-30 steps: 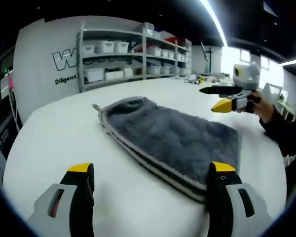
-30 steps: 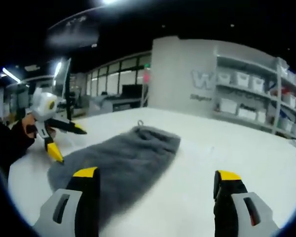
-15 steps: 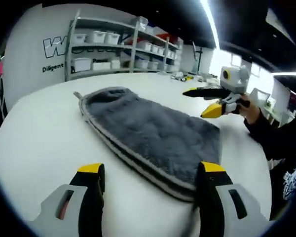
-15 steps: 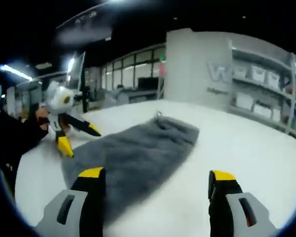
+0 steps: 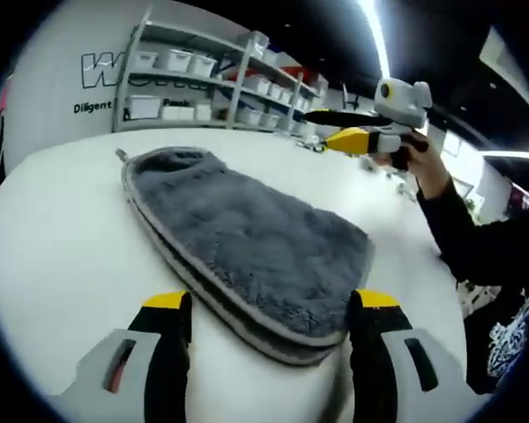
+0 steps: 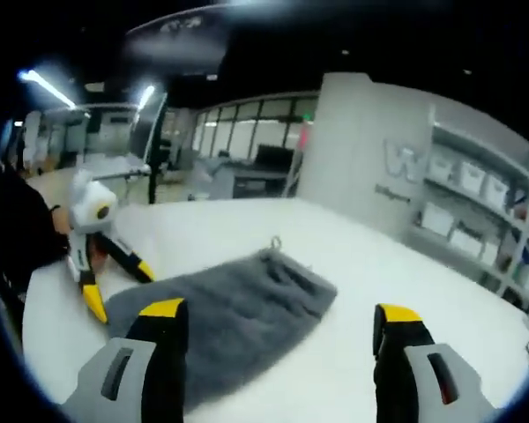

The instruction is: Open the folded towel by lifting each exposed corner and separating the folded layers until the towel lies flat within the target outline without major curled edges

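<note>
A folded grey fleece towel point(image 5: 247, 233) lies on the white round table point(image 5: 53, 247), stacked layer edges along its left side and a small hang loop point(image 5: 119, 156) at the far end. My left gripper point(image 5: 271, 301) is open low over the table, its jaws either side of the towel's near end. My right gripper point(image 5: 342, 129) is held in the air beyond the towel's right side by a hand, jaws apart. In the right gripper view, my right gripper point(image 6: 282, 313) is open above the towel point(image 6: 234, 308), and the left gripper point(image 6: 119, 286) stands open at the towel's left end.
Metal shelves with white bins point(image 5: 194, 79) line the wall behind the table, also at the right edge of the right gripper view point(image 6: 476, 229). A person's dark sleeve point(image 5: 476, 247) reaches in from the right. Bare tabletop point(image 6: 361, 291) surrounds the towel.
The left gripper has come closer to the towel's near end, which now lies between its jaws. The right gripper has risen away from the towel, which looks smaller in its view.
</note>
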Available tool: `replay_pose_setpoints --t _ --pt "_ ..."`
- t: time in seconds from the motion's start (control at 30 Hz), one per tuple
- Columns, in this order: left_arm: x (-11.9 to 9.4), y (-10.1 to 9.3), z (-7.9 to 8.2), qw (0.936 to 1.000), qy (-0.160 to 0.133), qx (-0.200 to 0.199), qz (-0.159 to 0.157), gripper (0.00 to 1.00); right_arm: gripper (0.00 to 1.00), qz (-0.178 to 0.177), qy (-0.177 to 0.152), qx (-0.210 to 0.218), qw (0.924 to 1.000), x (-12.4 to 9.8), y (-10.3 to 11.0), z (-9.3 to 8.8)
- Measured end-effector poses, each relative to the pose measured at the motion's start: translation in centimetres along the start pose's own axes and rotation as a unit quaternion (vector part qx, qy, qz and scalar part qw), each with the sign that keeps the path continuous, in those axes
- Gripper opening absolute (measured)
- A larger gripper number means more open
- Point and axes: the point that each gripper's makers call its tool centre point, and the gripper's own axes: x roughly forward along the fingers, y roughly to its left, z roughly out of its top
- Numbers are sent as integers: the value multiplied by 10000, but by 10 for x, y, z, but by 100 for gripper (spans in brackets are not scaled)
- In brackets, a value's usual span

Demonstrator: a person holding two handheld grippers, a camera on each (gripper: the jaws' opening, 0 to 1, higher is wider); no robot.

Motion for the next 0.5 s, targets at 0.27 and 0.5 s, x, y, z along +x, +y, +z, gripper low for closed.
replay_pose_setpoints --t 0.27,0.5 --pt "-5 -5 -4 9999 84 20 -82 61 84 73 284 -66 9995 9 4 -13" --pt "-9 -5 -5 9999 122 -86 -50 59 83 -19 246 -284 9993 8 -6 10"
